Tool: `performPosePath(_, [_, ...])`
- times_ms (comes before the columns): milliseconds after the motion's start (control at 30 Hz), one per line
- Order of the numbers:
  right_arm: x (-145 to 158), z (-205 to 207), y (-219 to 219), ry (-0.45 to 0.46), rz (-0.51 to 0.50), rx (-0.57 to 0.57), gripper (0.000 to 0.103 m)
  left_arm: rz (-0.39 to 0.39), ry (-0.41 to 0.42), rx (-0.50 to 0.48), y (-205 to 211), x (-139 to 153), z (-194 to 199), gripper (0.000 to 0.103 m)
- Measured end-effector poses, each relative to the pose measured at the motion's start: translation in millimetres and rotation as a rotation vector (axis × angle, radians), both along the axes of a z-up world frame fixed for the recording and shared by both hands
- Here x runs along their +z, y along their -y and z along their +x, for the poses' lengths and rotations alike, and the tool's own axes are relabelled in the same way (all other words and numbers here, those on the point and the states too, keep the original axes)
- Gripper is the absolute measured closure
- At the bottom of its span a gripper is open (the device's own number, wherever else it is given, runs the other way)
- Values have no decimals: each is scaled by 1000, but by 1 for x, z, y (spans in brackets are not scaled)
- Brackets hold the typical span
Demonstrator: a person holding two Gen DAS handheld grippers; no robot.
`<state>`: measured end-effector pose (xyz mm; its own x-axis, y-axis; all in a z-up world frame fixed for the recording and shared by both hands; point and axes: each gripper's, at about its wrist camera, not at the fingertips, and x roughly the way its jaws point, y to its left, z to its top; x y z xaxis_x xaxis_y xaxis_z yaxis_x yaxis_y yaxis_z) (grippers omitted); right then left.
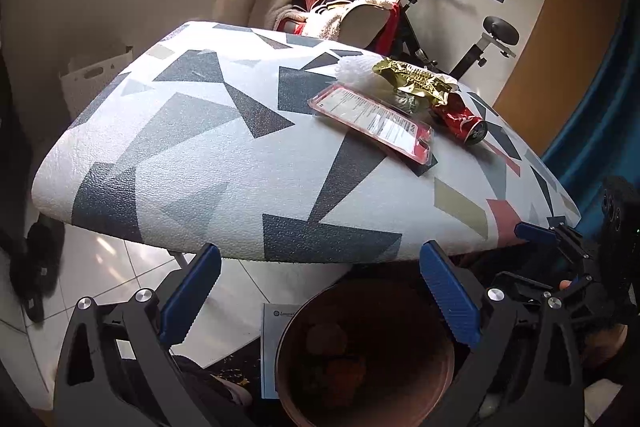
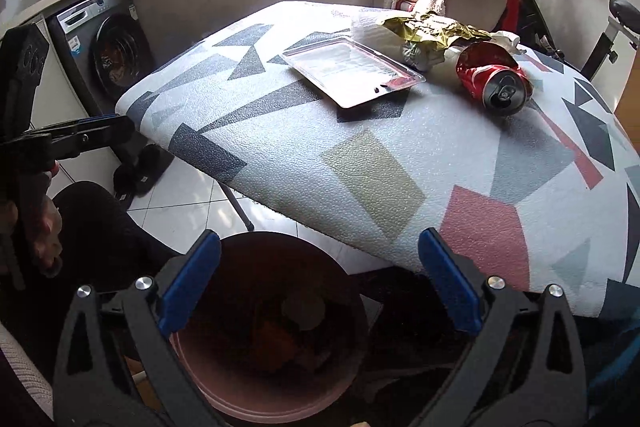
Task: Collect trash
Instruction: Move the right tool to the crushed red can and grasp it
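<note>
Trash clustered at far side of patterned table (image 2: 360, 171): crushed red can (image 2: 494, 79) on its side, gold wrapper (image 2: 432, 27) just behind it, flat plastic blister pack (image 2: 352, 71) beside both. Brown bin (image 2: 272, 339) on floor below near table edge, some trash already inside. Left gripper (image 1: 320, 291) spread wide, holding nothing, above bin. Right gripper (image 2: 320, 287) same: spread, nothing held, above bin. Washing machine (image 2: 108, 47) at left wall.

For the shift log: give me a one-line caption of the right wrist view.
Open right gripper above the brown bin, facing the crushed red can, plastic package and gold wrapper on the patterned table.
</note>
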<state>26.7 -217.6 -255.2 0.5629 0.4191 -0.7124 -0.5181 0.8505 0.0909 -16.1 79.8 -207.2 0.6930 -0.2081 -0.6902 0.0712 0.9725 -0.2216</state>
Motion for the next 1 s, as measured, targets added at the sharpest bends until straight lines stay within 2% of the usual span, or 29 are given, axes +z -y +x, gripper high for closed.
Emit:
performPosePath(133, [5, 2, 5, 32, -1, -31, 6, 7, 1, -6, 2, 0, 0, 6])
performPosePath(300, [11, 9, 18, 59, 67, -80, 6, 9, 8, -1, 1, 1, -1, 6])
performPosePath(533, [14, 10, 33, 125, 85, -158, 5, 15, 18, 30, -1, 2, 0, 6])
performPosePath(800, [12, 14, 36, 86, 125, -146, 5, 27, 31, 47, -2, 5, 1, 6])
performPosePath(1000, [20, 16, 35, 116, 73, -152, 6, 54, 96, 45, -1, 23, 11, 6])
